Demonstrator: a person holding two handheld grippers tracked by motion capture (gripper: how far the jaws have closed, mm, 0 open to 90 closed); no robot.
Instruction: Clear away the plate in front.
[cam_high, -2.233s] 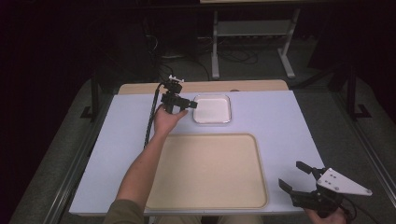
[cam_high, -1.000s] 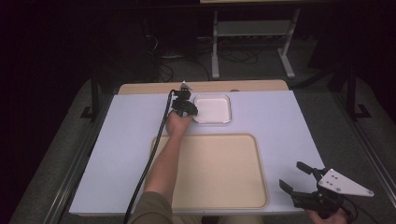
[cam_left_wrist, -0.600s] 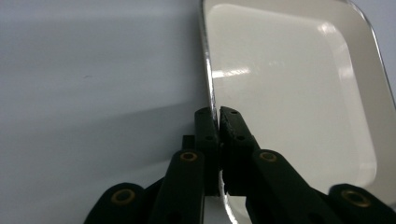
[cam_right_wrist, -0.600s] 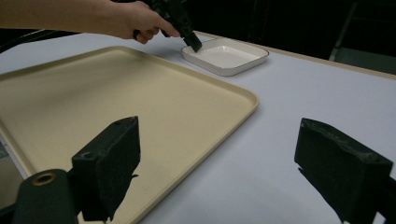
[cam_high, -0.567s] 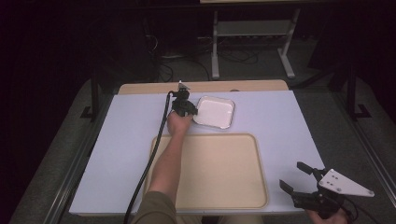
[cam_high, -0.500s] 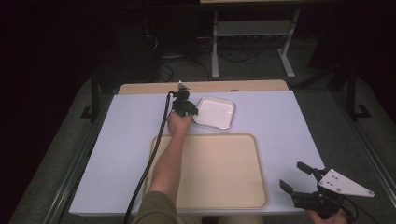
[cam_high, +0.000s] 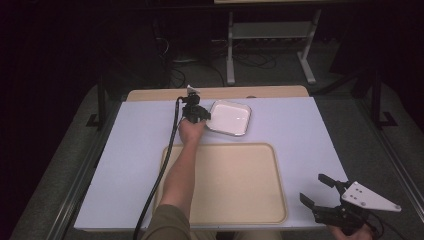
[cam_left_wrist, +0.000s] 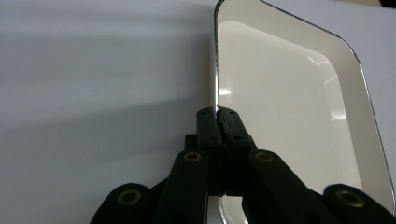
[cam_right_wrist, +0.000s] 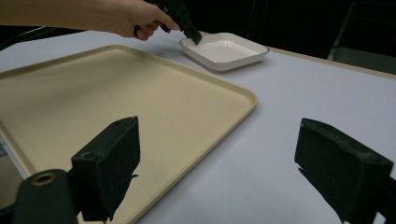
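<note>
Dark surroundings frame a pale table (cam_high: 310, 125) in the high view; we see the left gripper (cam_high: 197, 114) at the near-left rim of the white dish (cam_high: 230, 117), beyond the beige tray (cam_high: 225, 182). Compared with a second ago, the dish sits skewed.

Left gripper view: jaws have just closed, pinching the rim.

Right gripper view: the right gripper (cam_right_wrist: 233, 172) hangs wide open, idle. We judge the grasp secured.

Left gripper (cam_high: 202, 118): now farther right than at first, its jaws closed onto the near-left rim of the white dish (cam_high: 231, 117). Dish: now turned askew on the desk (cam_high: 125, 165), no longer square to its edges.
</note>
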